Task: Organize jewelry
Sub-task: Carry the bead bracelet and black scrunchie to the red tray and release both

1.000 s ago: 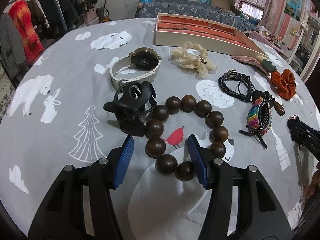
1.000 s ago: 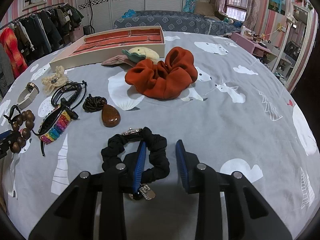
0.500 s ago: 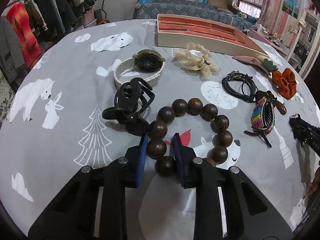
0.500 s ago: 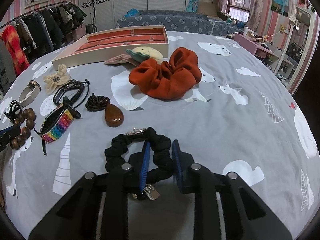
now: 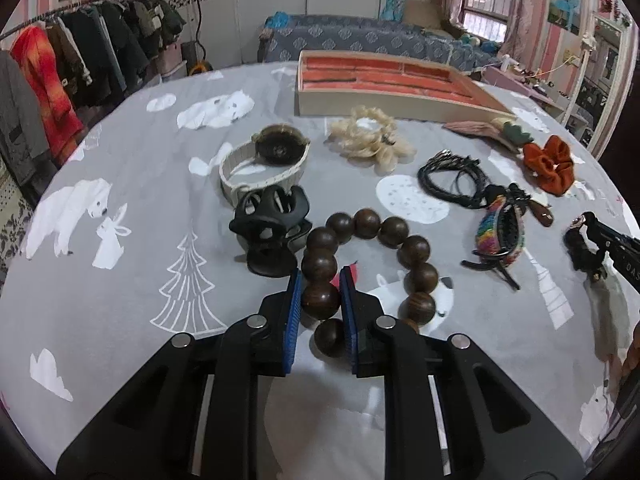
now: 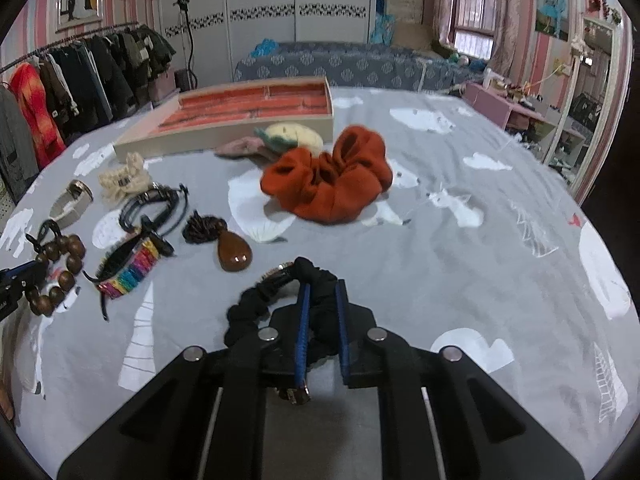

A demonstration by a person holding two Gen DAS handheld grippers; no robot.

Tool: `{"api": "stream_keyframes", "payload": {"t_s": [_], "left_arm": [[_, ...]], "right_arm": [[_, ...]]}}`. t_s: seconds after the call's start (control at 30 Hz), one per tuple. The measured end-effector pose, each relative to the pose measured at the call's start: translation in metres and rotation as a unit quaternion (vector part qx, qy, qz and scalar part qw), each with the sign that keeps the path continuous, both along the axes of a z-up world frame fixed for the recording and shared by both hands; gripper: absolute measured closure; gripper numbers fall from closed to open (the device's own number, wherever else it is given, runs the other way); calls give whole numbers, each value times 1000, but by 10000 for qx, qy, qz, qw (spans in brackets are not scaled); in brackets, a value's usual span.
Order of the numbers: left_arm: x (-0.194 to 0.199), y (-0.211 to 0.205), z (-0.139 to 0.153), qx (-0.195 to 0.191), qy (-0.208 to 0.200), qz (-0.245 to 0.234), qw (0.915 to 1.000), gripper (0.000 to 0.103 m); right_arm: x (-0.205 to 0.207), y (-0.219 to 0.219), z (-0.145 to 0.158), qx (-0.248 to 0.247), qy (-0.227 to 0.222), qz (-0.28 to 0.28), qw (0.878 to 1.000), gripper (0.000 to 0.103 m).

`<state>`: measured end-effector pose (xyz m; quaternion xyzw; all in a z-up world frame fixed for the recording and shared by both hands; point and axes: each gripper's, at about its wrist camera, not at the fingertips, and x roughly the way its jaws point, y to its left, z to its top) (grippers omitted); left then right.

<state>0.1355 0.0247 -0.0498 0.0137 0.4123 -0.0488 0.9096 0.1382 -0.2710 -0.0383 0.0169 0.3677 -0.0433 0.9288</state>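
Since a second ago both claws are closing: left claw clamps dark wooden bead bracelet; right claw clamps black fabric scrunchie. Both are ready for lifting.

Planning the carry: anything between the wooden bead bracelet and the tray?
Yes. From the bead bracelet, with the left gripper closing on one bead, the cream scrunchie lies just before the tray. Lifting over should clear it.
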Motion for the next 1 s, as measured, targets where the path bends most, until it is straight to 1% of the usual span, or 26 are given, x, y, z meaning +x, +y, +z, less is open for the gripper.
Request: {"api": "stream_keyframes", "payload": {"t_s": [0.13,0.27,0.43,0.57,0.67,0.8,1.0], "left_arm": [[-7,-4,13,15,-268,-60,9996,85],[-5,-11,31,88,-493,-133,9987,85],[0,-22,60,256,-902,-239,9953,85],[17,-29,81,364,-1177,-232,9921,85],[32,-30,90,361,-1229,-192,9916,85],[57,-34,103,329,-1278,-197,9911,85],[99,-49,121,383,-1415,-274,9888,85]], "right_arm": [[-4,3,12,-35,-256,114,9996,91],[-1,7,24,-73,-392,221,9990,91],[8,12,47,-20,-657,344,9972,91],[21,15,72,44,-888,455,9950,91],[40,17,92,82,-1045,536,9930,91],[68,20,107,115,-1120,626,9917,91],[125,21,115,184,-1104,717,9911,91]]}}
